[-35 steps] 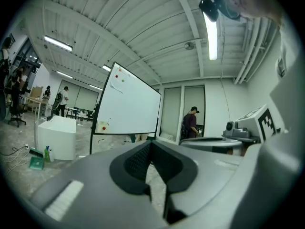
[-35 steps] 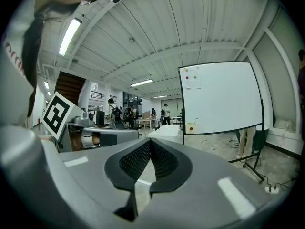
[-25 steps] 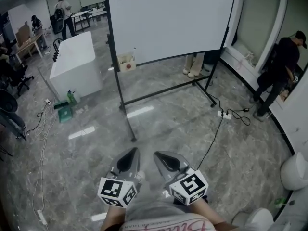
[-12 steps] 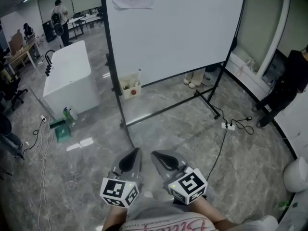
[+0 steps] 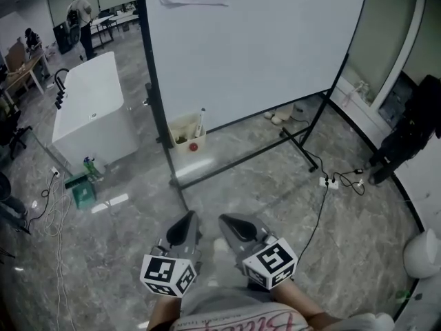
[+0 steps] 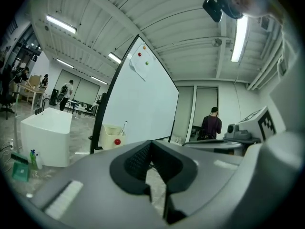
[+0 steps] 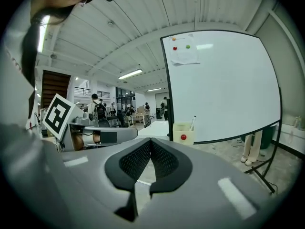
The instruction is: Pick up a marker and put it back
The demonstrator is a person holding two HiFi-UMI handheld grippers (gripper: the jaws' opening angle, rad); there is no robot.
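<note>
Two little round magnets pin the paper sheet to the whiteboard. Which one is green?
The right-hand one. The green magnet sits to the right of the red magnet, both near the top of the paper sheet on the whiteboard.

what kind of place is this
Most likely an open-plan office or workshop. There is a big free-standing whiteboard, work tables with a person at the far end, and a power strip trailing its cable over a polished stone floor.
</note>
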